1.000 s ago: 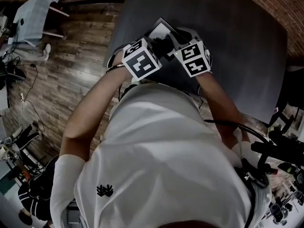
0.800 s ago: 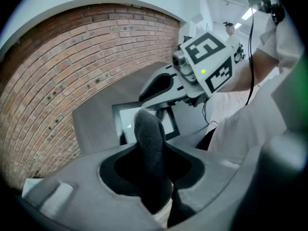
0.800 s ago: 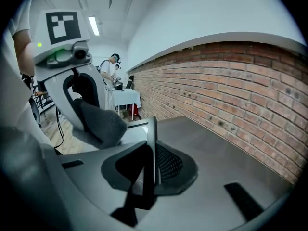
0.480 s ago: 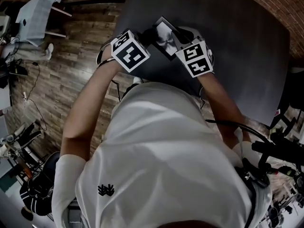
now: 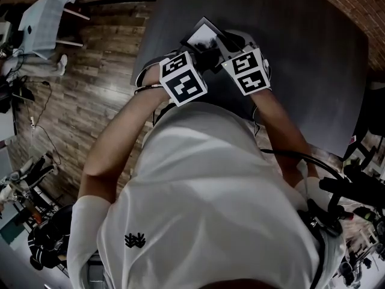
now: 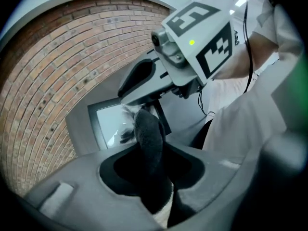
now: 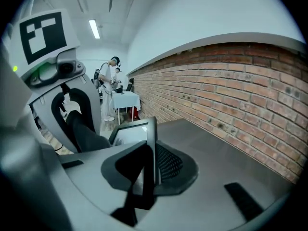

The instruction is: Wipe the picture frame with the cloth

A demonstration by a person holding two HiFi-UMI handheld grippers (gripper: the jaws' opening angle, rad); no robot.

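The dark table [image 5: 301,53] lies open out to the brick wall [image 7: 231,90]; its near edge is hidden under the person's shirt [image 5: 204,209]. Near its left edge the right gripper [image 7: 153,170] clamps the picture frame [image 5: 201,38] by one side, and the left gripper [image 6: 150,174] pinches a dark cloth [image 6: 148,138] whose tip meets the glass [image 6: 108,124].

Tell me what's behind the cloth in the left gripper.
The picture frame, glass side toward the cloth. One side and its dark border show; the cloth hides the other side.
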